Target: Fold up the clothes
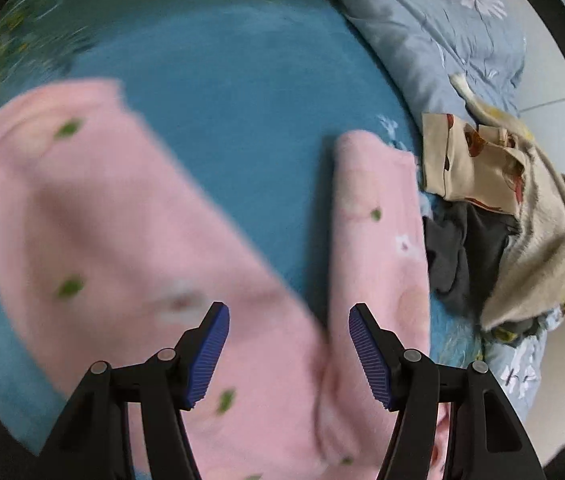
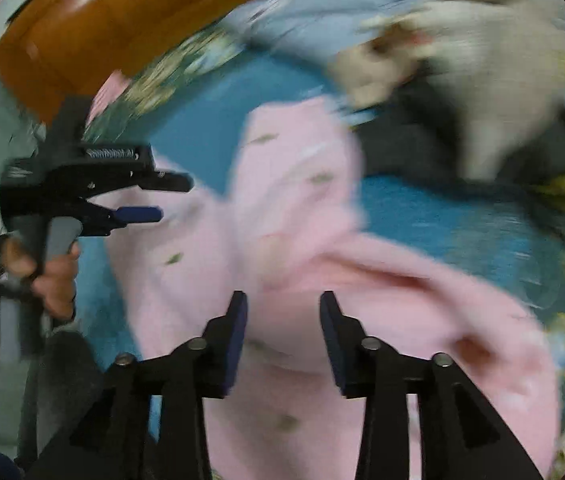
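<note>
A pink fleece garment (image 1: pixel 102 220) with green leaves and white flowers lies spread on the teal bedsheet (image 1: pixel 242 100). Two long parts of it fan out, the narrower one (image 1: pixel 378 240) to the right. My left gripper (image 1: pixel 288 312) hovers open over the spot where the two parts meet, nothing pinched between its blue pads. In the right wrist view the same pink garment (image 2: pixel 294 240) lies rumpled and blurred. My right gripper (image 2: pixel 282 296) stands open just above it, the cloth under the fingers and not clamped. The left gripper (image 2: pixel 166 198) shows at the left there, held by a hand (image 2: pixel 54 276).
A pile of beige and dark grey clothes (image 1: pixel 502 200) sits at the bed's right side, also blurred at the top right as the pile (image 2: pixel 482 80). A grey-blue floral quilt (image 1: pixel 442 20) lies behind it. A wooden headboard (image 2: pixel 102 20) runs along the far left. Pale floor (image 1: pixel 562 120) lies beyond the bed.
</note>
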`<state>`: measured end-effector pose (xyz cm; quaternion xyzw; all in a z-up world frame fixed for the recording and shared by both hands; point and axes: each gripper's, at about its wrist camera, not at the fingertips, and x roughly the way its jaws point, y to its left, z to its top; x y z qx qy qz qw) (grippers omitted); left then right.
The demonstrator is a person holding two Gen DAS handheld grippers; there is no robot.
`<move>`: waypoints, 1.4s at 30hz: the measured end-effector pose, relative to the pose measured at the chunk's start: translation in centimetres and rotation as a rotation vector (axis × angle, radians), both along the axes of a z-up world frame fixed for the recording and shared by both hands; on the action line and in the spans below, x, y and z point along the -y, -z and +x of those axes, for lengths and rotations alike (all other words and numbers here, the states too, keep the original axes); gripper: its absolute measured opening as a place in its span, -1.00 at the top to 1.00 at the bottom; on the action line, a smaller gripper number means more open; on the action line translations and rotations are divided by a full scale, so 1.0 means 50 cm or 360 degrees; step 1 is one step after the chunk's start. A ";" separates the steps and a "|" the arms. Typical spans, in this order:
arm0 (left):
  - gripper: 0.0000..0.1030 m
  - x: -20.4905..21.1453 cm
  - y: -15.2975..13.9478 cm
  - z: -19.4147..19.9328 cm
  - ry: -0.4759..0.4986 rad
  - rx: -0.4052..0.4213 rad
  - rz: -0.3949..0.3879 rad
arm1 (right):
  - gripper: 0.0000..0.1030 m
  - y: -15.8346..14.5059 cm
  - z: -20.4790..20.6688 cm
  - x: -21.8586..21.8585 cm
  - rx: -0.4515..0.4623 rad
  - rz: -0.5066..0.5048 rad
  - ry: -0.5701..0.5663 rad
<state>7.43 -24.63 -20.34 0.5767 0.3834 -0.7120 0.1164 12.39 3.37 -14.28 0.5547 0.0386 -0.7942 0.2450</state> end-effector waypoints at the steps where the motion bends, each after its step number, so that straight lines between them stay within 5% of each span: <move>1: -0.29 -0.004 0.004 -0.025 0.0009 0.0001 -0.0014 | 0.10 0.001 0.000 -0.039 -0.0019 0.0034 0.0103; 5: -0.29 -0.018 0.029 -0.099 0.0070 0.0066 -0.0098 | 0.01 0.025 0.024 -0.248 0.0108 0.0198 0.0554; 8: -0.28 -0.038 0.053 -0.124 0.0153 0.0121 -0.0179 | -0.10 0.035 0.079 -0.307 0.0199 0.0186 0.0630; 9: -0.04 -0.046 0.059 -0.125 0.0189 0.0138 -0.0220 | -0.16 0.039 0.098 -0.324 0.0227 0.0177 0.0647; 10: 0.42 -0.053 0.061 -0.124 0.0211 0.0145 -0.0263 | -0.22 0.045 0.116 -0.333 0.0256 0.0168 0.0653; 13: 0.75 -0.058 0.050 -0.115 0.0228 0.0080 -0.0285 | -0.22 0.095 0.138 -0.314 0.0293 0.0244 0.0684; 16: 0.81 -0.042 0.015 -0.105 0.0244 -0.0017 -0.0363 | -0.19 0.139 0.140 -0.302 0.0330 0.0373 0.0677; 19: 0.83 0.006 -0.039 -0.076 0.0167 -0.0150 -0.0439 | 0.77 0.152 0.134 -0.310 0.0348 0.0458 0.0712; 20: 0.83 0.028 -0.059 -0.064 0.0130 -0.0197 -0.0452 | 0.83 0.148 0.131 -0.318 0.0347 0.0459 0.0739; 24: 0.83 0.126 -0.146 0.004 -0.0055 -0.0385 -0.0448 | 0.87 0.072 0.130 -0.341 0.0264 0.0399 0.0761; 30: 0.83 0.177 -0.177 -0.074 -0.0105 -0.0386 -0.0589 | 0.87 -0.042 0.056 -0.419 0.0043 0.0318 0.0841; 34: 0.82 0.161 -0.174 -0.140 0.0003 -0.0336 -0.0768 | 0.87 -0.004 -0.064 -0.495 0.0038 0.0364 0.1027; 42: 0.77 0.241 -0.107 -0.042 -0.0151 -0.0195 -0.0544 | 0.84 0.129 -0.174 -0.553 0.0267 0.0450 0.1234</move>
